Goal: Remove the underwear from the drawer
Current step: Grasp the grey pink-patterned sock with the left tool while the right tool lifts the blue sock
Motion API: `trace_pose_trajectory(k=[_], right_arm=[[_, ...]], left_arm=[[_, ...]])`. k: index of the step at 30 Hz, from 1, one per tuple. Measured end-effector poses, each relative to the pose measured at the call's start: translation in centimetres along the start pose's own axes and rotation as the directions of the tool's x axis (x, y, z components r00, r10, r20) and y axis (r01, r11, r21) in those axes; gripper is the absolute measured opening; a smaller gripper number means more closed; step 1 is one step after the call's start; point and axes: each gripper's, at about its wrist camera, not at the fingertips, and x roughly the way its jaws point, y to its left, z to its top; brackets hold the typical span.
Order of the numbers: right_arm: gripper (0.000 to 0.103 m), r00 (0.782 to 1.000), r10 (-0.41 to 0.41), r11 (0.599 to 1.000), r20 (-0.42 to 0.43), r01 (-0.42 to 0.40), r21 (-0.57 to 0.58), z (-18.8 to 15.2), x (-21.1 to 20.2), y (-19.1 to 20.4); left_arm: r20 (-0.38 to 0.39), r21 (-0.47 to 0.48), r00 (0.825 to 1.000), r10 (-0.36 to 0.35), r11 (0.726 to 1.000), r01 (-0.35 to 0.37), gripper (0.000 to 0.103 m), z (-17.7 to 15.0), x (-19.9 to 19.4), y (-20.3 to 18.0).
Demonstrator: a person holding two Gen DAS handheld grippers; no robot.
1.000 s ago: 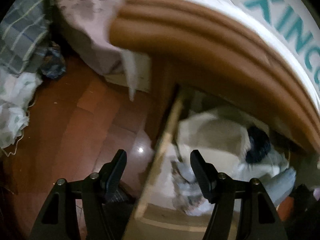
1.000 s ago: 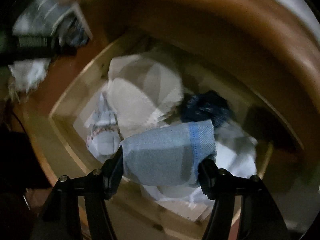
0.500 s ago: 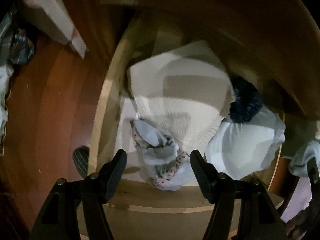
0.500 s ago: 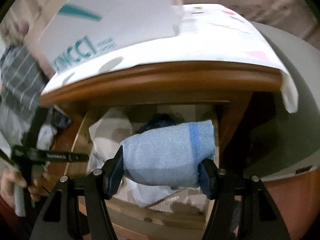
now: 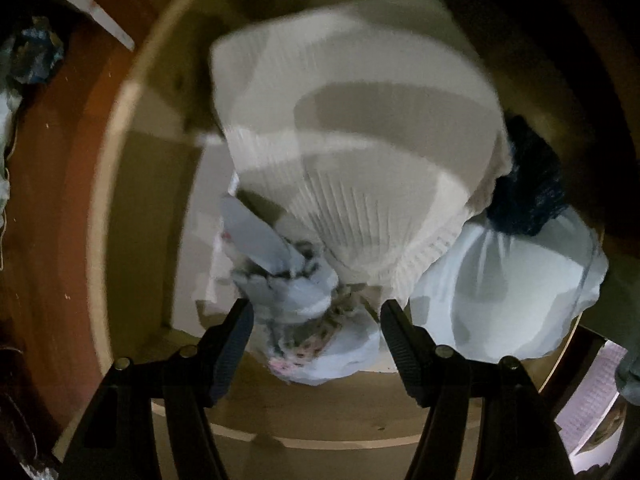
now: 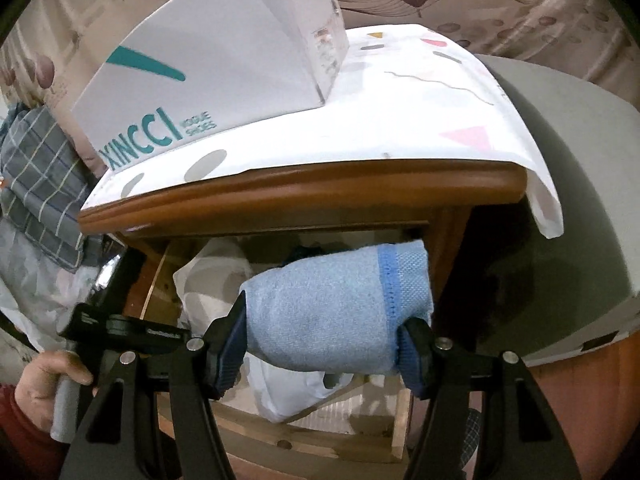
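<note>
1. Left wrist view: the left hand-held gripper points down into the open drawer, its jaws apart with nothing pinched. A crumpled pale-blue underwear with a dotted pink trim lies bunched between and just ahead of the fingertips; no pad presses on it.
2. The bundle looks light, limp and easy to squash, so it should gather wherever it is pinched. The thick knot in the middle seems a safer hold than a loose flap, which could slip out.
3. Just beside it are a ribbed white knit, a pale bag and a dark blue item; a careless closing could catch the knit's hem as well.
4. Right wrist view: the right hand-held gripper is clamped on a folded blue roll with a darker band, held clear in front of the drawer opening, below the nightstand top.
5. The roll bulges between the pads, soft and springy, and the grip across its width looks secure.
</note>
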Motion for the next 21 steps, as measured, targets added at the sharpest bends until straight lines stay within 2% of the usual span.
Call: trace_pose_trajectory(k=[2, 4, 7, 9, 18, 19, 21], right_arm=[[0.061, 1.000, 0.004, 1.000, 0.004, -0.004, 0.018, 0.1, -0.1, -0.3], [0.061, 1.000, 0.013, 1.000, 0.002, -0.013, 0.025, 0.1, -0.1, -0.5], [0.061, 1.000, 0.020, 0.999, 0.001, -0.020, 0.036, 0.2, -0.1, -0.7], [0.061, 1.000, 0.020, 0.999, 0.006, -0.020, 0.042, 0.2, -0.2, -0.7], [0.061, 0.999, 0.034, 0.999, -0.010, -0.033, 0.034, 0.2, 0.4, -0.2], [0.061, 0.999, 0.034, 0.999, -0.013, -0.034, 0.034, 0.3, 0.4, -0.2], [0.061, 0.999, 0.031, 0.999, -0.012, -0.031, 0.037, 0.3, 0.5, -0.2]], left_arm=[[0.011, 0.005, 1.000, -0.004, 1.000, 0.004, 0.068, 0.1, -0.2, 0.0], [0.025, 0.014, 0.999, 0.028, 0.999, -0.028, 0.068, 0.4, -0.4, 0.0], [-0.012, 0.010, 1.000, 0.027, 1.000, -0.027, 0.068, 0.3, 0.0, 0.1], [-0.027, 0.028, 0.998, 0.053, 0.998, -0.052, 0.068, 0.3, 0.2, -0.2], [-0.044, 0.090, 0.995, 0.086, 0.993, -0.082, 0.068, 1.1, 0.7, -1.9], [-0.043, 0.094, 0.996, 0.084, 0.992, -0.080, 0.067, 1.2, 0.7, -1.9], [-0.034, 0.095, 0.996, 0.078, 0.993, -0.074, 0.054, 1.0, 0.6, -1.9]])
